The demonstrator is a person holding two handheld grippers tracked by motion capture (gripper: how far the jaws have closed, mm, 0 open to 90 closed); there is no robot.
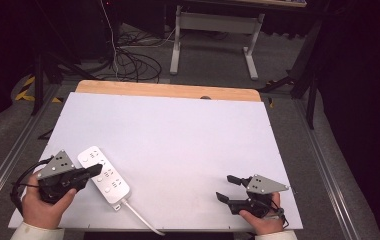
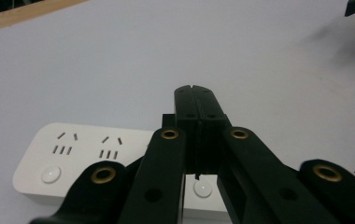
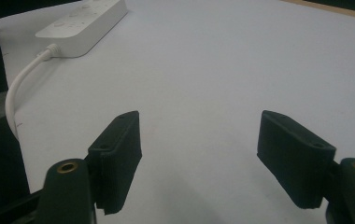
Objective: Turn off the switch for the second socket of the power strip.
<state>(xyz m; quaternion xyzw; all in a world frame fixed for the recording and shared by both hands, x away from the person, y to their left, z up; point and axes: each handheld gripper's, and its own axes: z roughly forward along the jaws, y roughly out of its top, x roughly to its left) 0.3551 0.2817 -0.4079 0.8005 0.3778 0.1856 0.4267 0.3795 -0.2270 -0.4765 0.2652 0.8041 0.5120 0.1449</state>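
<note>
A white power strip (image 1: 103, 174) with several sockets and round buttons lies at the front left of the white table top (image 1: 178, 135), its white cable (image 1: 135, 212) trailing toward the front edge. My left gripper (image 1: 98, 169) is over the strip's middle, and in the left gripper view its jaws (image 2: 195, 88) are pressed together with nothing between them, above the strip (image 2: 73, 154). Whether the tips touch the strip I cannot tell. My right gripper (image 1: 224, 187) rests at the front right, open and empty (image 3: 199, 140), with the strip (image 3: 84, 23) and its cable (image 3: 19, 88) far off.
A bare wooden strip (image 1: 168, 90) runs along the table's far edge. Beyond it the floor holds loose cables (image 1: 133, 62) and the white legs of another desk (image 1: 213, 40). Metal rails (image 1: 328, 165) flank the table.
</note>
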